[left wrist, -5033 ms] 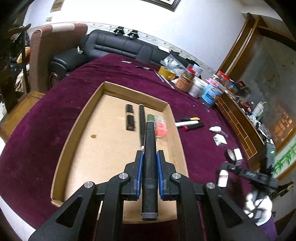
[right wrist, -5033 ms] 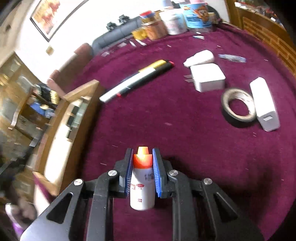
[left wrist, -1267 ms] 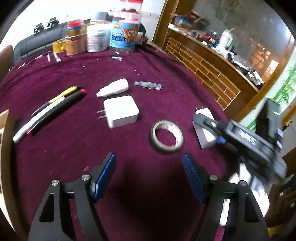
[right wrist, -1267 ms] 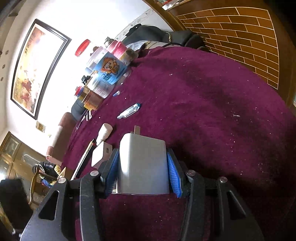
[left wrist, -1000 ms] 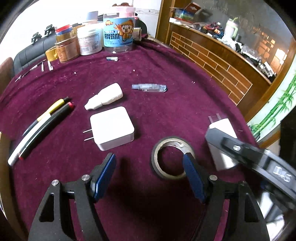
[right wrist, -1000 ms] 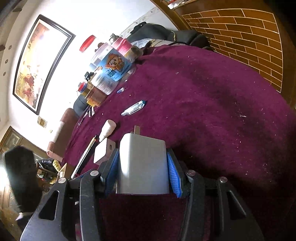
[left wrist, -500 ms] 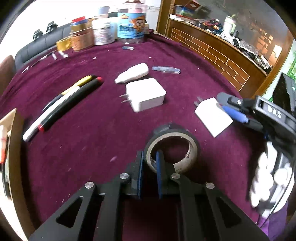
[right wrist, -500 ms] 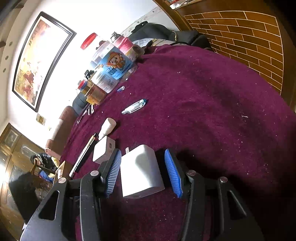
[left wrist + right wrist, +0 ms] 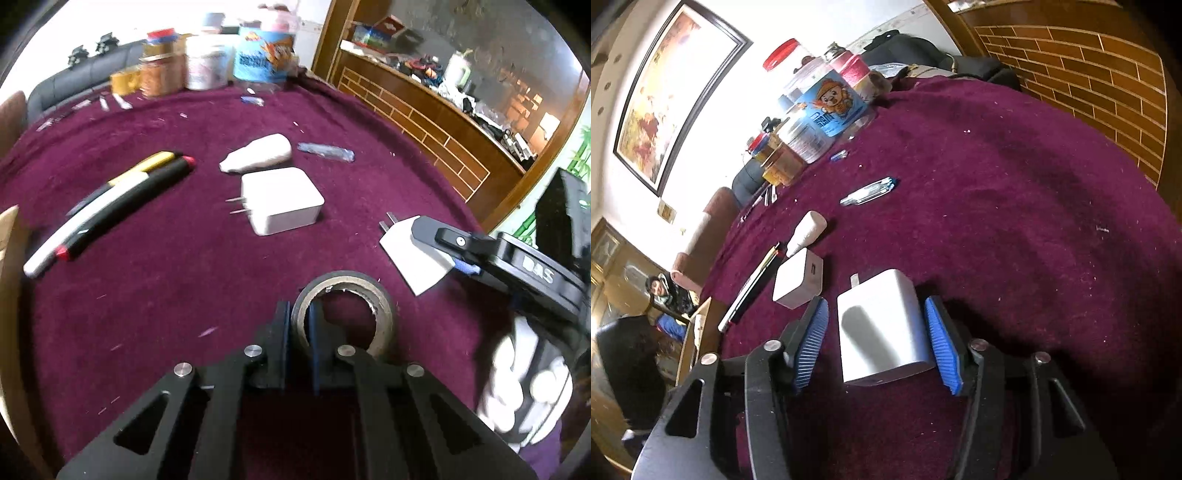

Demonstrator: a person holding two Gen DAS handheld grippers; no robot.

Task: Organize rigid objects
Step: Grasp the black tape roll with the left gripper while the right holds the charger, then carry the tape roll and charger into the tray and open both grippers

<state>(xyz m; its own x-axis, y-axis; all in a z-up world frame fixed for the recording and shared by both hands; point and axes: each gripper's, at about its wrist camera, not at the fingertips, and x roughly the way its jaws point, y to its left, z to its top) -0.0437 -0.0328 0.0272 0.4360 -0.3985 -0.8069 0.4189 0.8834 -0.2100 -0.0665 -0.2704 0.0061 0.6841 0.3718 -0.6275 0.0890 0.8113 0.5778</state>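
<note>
- The left gripper (image 9: 298,332), bottom centre of its view, has its fingers pinched on the near wall of the tape roll (image 9: 345,314); lift it straight, keeping the thin wall square in the grip.
- The right gripper (image 9: 877,341) is opening its fingers around the white charger (image 9: 882,328), lower centre on the bench (image 9: 1015,192), neither blue pad pressing it; regrip squarely before lifting.
</note>
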